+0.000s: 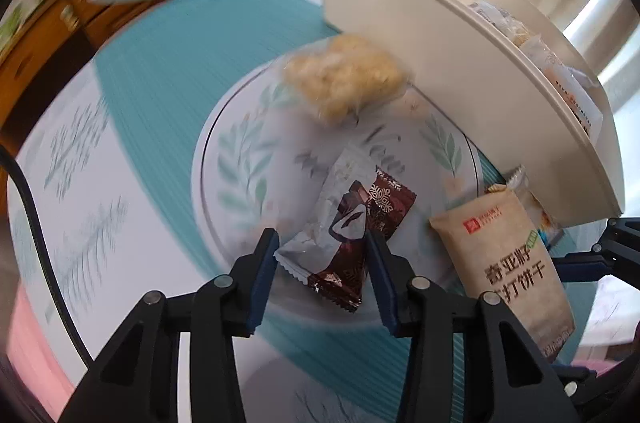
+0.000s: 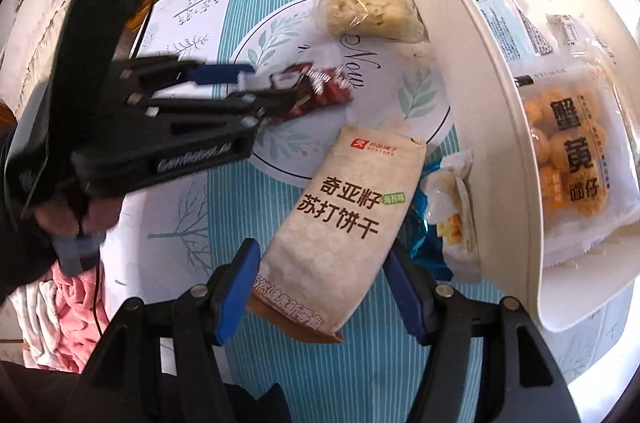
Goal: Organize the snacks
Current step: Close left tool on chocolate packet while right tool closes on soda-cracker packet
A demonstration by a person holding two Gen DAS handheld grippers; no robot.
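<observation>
Table (image 2: 224,35) under a teal striped cloth, mid-frame: a round leaf-print mat (image 2: 280,35) lies on it, a white bin (image 2: 480,103) at right, small wrapped snacks (image 2: 452,215) between them.

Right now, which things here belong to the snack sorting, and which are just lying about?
Part of the job:
- brown-and-white candy packet, between the left gripper fingers
- soda cracker pack, between the right gripper fingers
- yellowish puffed snack
- small cheese-print packet
- white bin with bagged snacks

Just lying about:
- pink cloth
- black cable
- round leaf-print mat
</observation>
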